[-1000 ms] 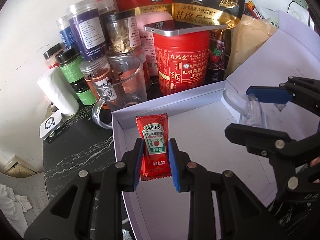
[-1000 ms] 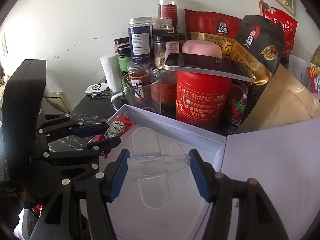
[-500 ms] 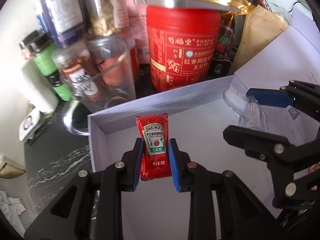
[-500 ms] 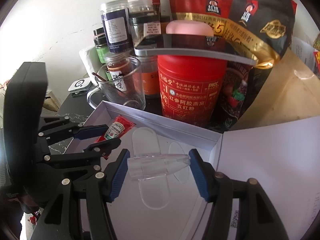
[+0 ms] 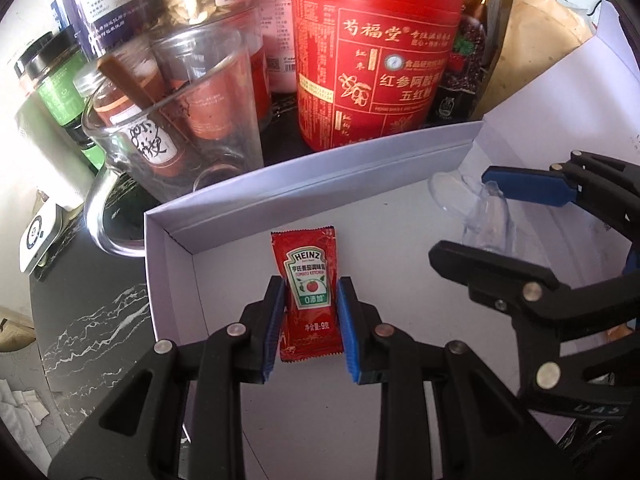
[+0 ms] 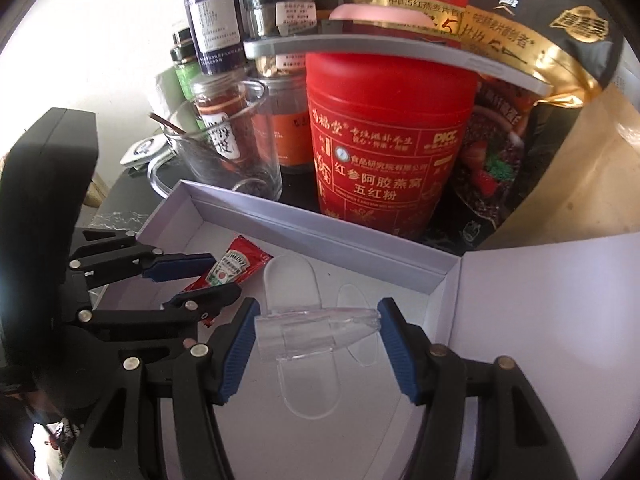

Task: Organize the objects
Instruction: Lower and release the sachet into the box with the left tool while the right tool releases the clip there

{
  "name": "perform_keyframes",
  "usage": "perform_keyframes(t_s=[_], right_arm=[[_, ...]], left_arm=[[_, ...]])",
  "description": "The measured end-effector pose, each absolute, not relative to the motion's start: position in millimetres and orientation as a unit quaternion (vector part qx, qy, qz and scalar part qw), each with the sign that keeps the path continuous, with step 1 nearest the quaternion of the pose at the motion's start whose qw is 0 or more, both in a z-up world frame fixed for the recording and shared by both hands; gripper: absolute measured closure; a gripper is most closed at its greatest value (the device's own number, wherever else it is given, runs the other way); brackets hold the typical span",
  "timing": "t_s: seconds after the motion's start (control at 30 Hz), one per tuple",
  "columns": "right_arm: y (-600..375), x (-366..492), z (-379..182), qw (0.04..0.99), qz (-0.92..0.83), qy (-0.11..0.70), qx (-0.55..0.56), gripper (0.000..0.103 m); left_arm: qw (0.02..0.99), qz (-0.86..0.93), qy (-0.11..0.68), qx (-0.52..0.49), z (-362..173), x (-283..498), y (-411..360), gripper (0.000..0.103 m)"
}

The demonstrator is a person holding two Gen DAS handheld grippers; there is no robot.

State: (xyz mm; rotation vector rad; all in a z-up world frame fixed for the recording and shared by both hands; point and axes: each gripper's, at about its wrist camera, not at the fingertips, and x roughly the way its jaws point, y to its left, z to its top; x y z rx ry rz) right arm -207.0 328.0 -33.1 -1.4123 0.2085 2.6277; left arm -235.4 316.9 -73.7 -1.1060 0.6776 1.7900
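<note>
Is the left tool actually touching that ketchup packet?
Touching. In the left wrist view, the left tool has both blue pads pressed against the sides of the ketchup packet, holding it over the white box.

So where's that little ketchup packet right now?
The ketchup packet is pinched in the left gripper, held over the left end of the open white box, in front of the glass mug and the red tin.

Between your left tool's (image 5: 310, 320) blue pads sits a red ketchup packet (image 5: 309, 292); beyond it, a white box (image 5: 320, 188), red canister (image 5: 376, 52), black white-veined desk (image 5: 92, 320).
</note>
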Motion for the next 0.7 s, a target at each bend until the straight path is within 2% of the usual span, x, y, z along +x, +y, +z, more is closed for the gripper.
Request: perform_keyframes(t_s=[0.43,0.53,0.7], right_arm=[[323.3,-216.2,-34.6,0.090,0.876,0.072,-0.468,0.041],[317.9,-216.0,-30.0,0.090,0.881,0.064,-0.460,0.037],[313.5,-210.9,-15.8,0.107,0.887,0.060,-0.446,0.031]], left_arm=[[0.445,0.733,0.261,-0.443,-69.3,-239.1,315.7,0.073],[0.425,0.741,0.252,-0.455,-68.9,-246.3,314.0,0.055],[0.418,0.755,0.212,-0.458,-56.8,-252.6,305.7,0.049]])
